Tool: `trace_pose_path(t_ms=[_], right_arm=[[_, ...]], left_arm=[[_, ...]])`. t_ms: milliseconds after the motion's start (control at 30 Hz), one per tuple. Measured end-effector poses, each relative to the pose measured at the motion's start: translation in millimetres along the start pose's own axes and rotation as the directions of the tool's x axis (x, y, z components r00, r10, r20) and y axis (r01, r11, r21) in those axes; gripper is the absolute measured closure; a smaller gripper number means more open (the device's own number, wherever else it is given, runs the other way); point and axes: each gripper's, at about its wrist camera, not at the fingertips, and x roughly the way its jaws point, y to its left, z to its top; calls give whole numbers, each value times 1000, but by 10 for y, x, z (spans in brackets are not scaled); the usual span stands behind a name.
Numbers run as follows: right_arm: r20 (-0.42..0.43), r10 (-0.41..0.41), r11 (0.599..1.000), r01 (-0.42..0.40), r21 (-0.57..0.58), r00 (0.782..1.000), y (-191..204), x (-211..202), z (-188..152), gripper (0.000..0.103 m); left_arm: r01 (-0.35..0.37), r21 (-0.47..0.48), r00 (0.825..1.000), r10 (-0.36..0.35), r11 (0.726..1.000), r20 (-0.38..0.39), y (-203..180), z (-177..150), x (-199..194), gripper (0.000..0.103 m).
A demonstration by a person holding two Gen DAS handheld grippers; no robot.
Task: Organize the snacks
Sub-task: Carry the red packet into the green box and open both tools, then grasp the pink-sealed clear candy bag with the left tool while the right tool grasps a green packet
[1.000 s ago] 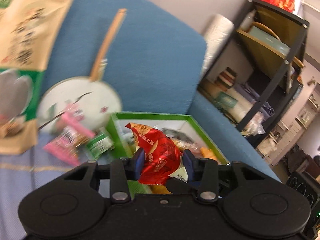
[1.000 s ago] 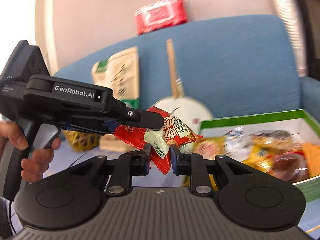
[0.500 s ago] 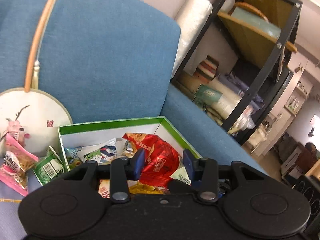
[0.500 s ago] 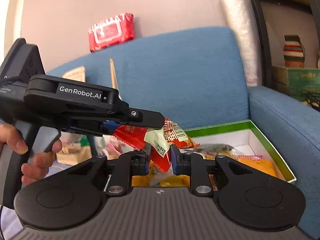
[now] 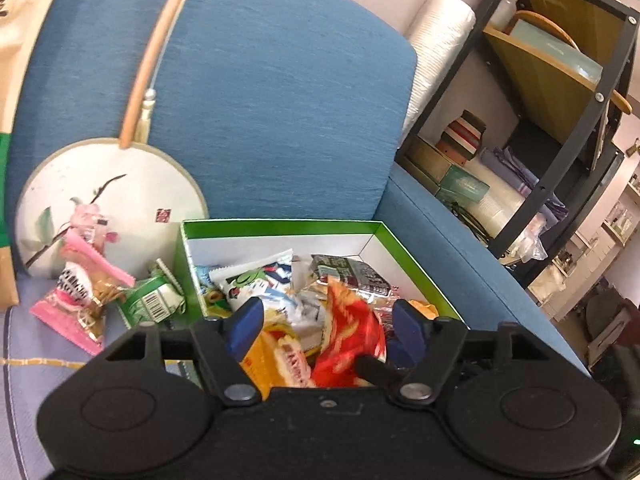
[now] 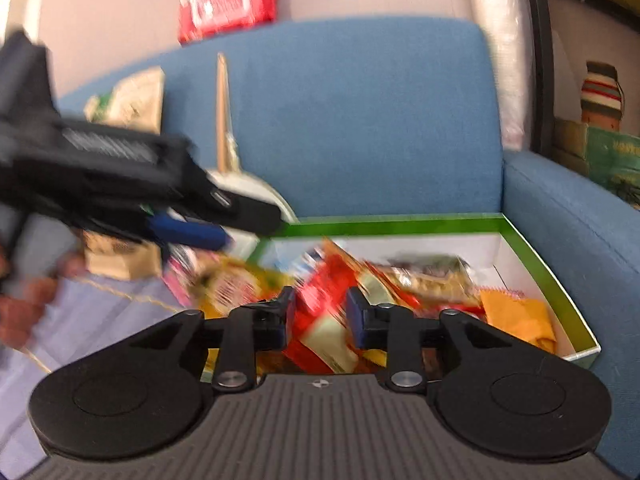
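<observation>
A green-rimmed white box (image 5: 280, 225) full of several snack packets sits on the blue sofa; it also shows in the right wrist view (image 6: 532, 240). My left gripper (image 5: 326, 322) is open above the box, and a blurred red snack packet (image 5: 348, 340) drops between its jaws without being held. My right gripper (image 6: 320, 312) is open too, with the same red packet (image 6: 324, 320) loose between its jaws over the box. The left gripper's body (image 6: 120, 176) appears blurred at the left of the right wrist view.
A pink packet (image 5: 80, 296) and a green packet (image 5: 154, 304) lie on the seat left of the box. A round hand fan (image 5: 108, 200) leans on the backrest. A black shelf unit (image 5: 560, 120) stands to the right. A red wipes pack (image 6: 228, 4) tops the backrest.
Both grippers have opened and let go of the red packet, which now falls into the box. The left gripper has pulled back to the left.
</observation>
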Motion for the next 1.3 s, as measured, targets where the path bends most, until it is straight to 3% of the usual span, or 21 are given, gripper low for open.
trace_pose_path(t_ms=[67, 167, 233, 300, 333, 600, 1000, 1033, 1067, 1133, 1167, 1200, 1300], right_arm=[[-3, 9, 1000, -9, 23, 1000, -18, -17, 4, 53], [102, 31, 999, -32, 17, 994, 8, -191, 61, 49], [151, 88, 994, -97, 51, 985, 20, -277, 97, 40], [189, 130, 985, -149, 88, 973, 73, -318, 105, 6], [196, 138, 983, -159, 93, 971, 120, -320, 99, 0], [131, 219, 975, -212, -62, 967, 654, -216, 13, 0], [100, 239, 971, -237, -26, 966, 614, -113, -22, 0], [95, 241, 970, -239, -31, 966, 618, -106, -23, 1], [91, 243, 970, -241, -33, 966, 632, -100, -24, 5], [86, 249, 968, -247, -34, 965, 647, -82, -18, 7], [84, 253, 967, -251, -37, 964, 660, -83, -17, 11], [82, 258, 966, -256, -42, 963, 676, -87, -19, 18], [62, 287, 958, -285, -42, 956, 753, -90, -23, 28]], left_arm=[[-26, -12, 1000, 26, 1000, 9, 24, -23, -69, 0], [-71, -32, 996, 73, 997, 44, 95, -72, -275, 0], [-99, -62, 993, 103, 993, 66, 186, -116, -444, 0], [-125, -93, 989, 132, 988, 73, 308, -161, -594, 0], [-137, -102, 987, 145, 985, 73, 367, -185, -653, 0], [-292, -143, 948, 306, 945, 84, 952, -222, -677, 0], [-385, -110, 918, 392, 917, 55, 1346, 18, 171, 0], [-370, -121, 926, 376, 921, 31, 1399, 12, 225, 33], [-339, -128, 939, 344, 932, 10, 1454, -4, 255, 79], [-302, -148, 951, 308, 942, 16, 1488, -47, 168, 85], [-297, -142, 953, 303, 944, 18, 1481, -77, 92, 98], [-296, -134, 954, 301, 946, 17, 1466, -123, -15, 103], [-266, -139, 963, 271, 954, 16, 1436, -338, -412, 103]])
